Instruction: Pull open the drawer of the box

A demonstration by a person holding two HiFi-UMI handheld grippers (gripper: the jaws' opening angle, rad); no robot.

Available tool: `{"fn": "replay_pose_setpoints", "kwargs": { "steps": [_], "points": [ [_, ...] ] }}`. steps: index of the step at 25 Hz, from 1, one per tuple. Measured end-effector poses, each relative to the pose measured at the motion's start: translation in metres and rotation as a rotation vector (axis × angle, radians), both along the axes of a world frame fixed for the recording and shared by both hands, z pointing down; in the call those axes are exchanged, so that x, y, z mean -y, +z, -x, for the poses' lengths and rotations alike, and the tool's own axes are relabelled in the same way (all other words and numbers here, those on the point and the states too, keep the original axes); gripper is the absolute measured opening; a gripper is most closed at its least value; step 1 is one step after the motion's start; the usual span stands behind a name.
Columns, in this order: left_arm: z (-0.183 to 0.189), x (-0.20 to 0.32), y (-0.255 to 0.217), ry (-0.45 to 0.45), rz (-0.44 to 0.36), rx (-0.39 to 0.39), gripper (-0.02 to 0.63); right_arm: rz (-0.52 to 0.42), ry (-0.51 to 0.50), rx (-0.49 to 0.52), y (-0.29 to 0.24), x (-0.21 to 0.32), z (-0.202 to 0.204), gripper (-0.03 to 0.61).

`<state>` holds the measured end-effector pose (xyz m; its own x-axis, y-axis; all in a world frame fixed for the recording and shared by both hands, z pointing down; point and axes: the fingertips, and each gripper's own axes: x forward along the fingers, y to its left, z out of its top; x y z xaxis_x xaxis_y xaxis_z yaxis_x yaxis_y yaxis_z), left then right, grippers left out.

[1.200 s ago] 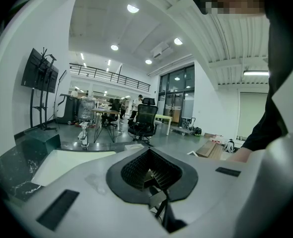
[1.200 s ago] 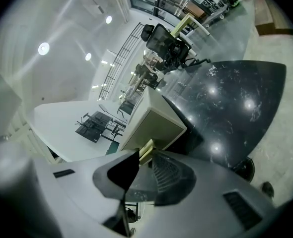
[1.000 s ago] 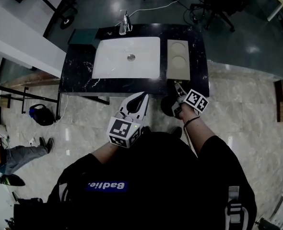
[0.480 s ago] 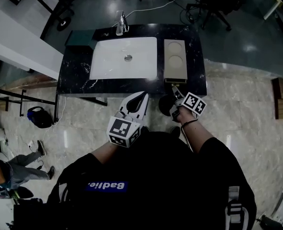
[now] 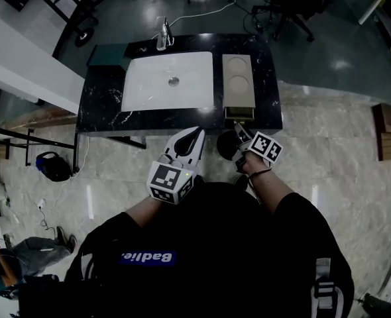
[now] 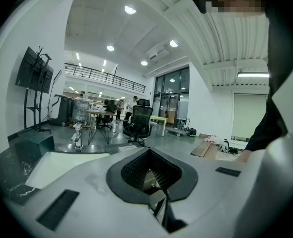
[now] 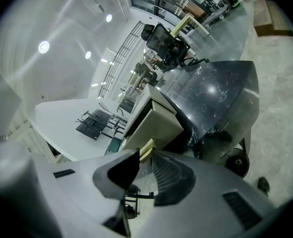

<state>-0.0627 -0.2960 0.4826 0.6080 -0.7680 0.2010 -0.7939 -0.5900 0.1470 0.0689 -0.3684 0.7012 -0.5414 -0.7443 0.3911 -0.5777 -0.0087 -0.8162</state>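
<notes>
Right tongs [image 7: 145, 152] clamp the drawer [image 7: 156, 125] by its handle [image 7: 147, 147], lower centre of frame. Left tongs [image 5: 195, 136] sit together, empty, just left of them.

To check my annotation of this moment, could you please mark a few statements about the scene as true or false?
1. The right gripper grips the drawer handle. True.
2. The box stands left of the white basin. False: it stands to the basin's right.
3. The left gripper holds the box. False: it holds nothing and hangs short of the table.
4. The drawer is slightly open. True.
</notes>
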Motion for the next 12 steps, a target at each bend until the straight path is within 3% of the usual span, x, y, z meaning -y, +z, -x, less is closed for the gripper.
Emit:
{"fn": "replay_pose_setpoints", "kwargs": {
  "steps": [12],
  "points": [
    [0.003, -0.009, -0.004, 0.02, -0.016, -0.003, -0.008, 0.01, 0.011, -0.004, 0.001, -0.021, 0.001, 0.078]
  ]
}}
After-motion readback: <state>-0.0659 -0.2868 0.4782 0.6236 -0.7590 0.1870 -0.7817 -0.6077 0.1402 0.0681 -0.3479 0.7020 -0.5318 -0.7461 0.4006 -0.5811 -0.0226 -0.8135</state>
